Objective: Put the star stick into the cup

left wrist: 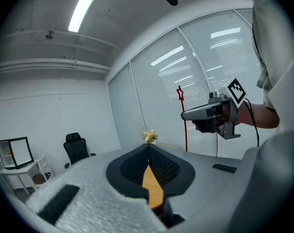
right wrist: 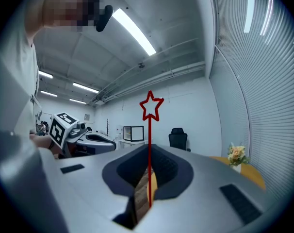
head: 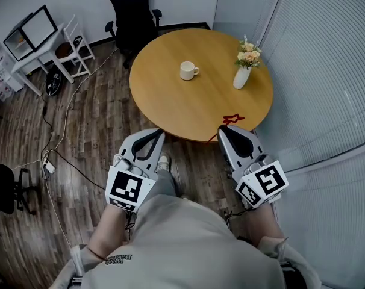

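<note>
A red star stick stands gripped in my right gripper, which is shut on its thin stem; the outlined star rises upright above the jaws in the right gripper view. The white cup sits on the round wooden table, far ahead and to the left of that gripper. My left gripper hangs just short of the table's near edge, jaws closed together with nothing between them. From the left gripper view the right gripper and the stick show against the blinds.
A white vase with flowers stands on the table right of the cup. Beyond the table is a black office chair; a white desk with a monitor is at far left. Window blinds run along the right. Cables lie on the wood floor.
</note>
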